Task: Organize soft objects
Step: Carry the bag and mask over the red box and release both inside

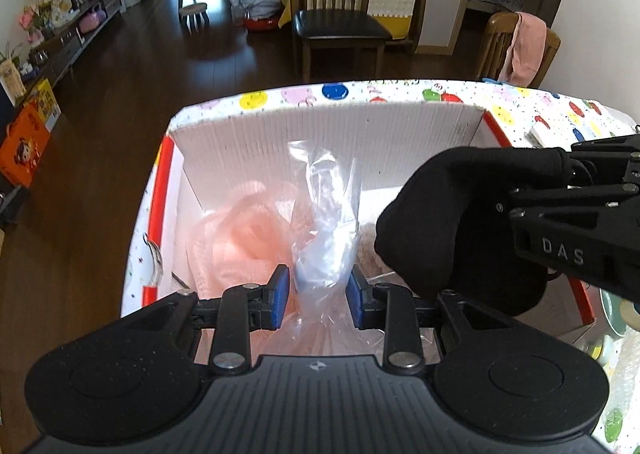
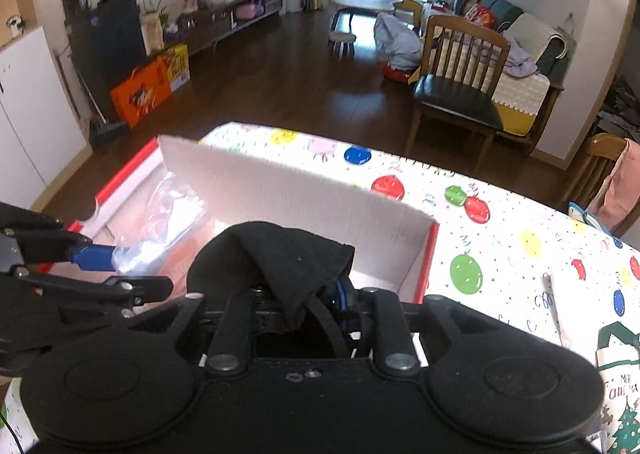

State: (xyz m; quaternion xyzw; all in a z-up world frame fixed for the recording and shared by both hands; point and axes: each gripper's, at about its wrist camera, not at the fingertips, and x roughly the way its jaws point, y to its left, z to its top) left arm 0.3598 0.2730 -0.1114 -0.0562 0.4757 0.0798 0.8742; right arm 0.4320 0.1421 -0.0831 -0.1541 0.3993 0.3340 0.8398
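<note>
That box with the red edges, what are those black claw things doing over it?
A person is tidying soft things into the box, using a gripper in each hand. The left gripper is pinching a clear plastic bag that stands up inside the box, next to something pink and fluffy already lying there. The right gripper is clamped on a black cloth and holds it above the box. The box sits on a table with a balloon-print cover.

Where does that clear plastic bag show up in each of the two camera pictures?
Left wrist view: the clear plastic bag stands at centre, between the left gripper's blue pads.
Right wrist view: the bag is at left, inside the box.
Shared landmark: the white box's back wall.
</note>
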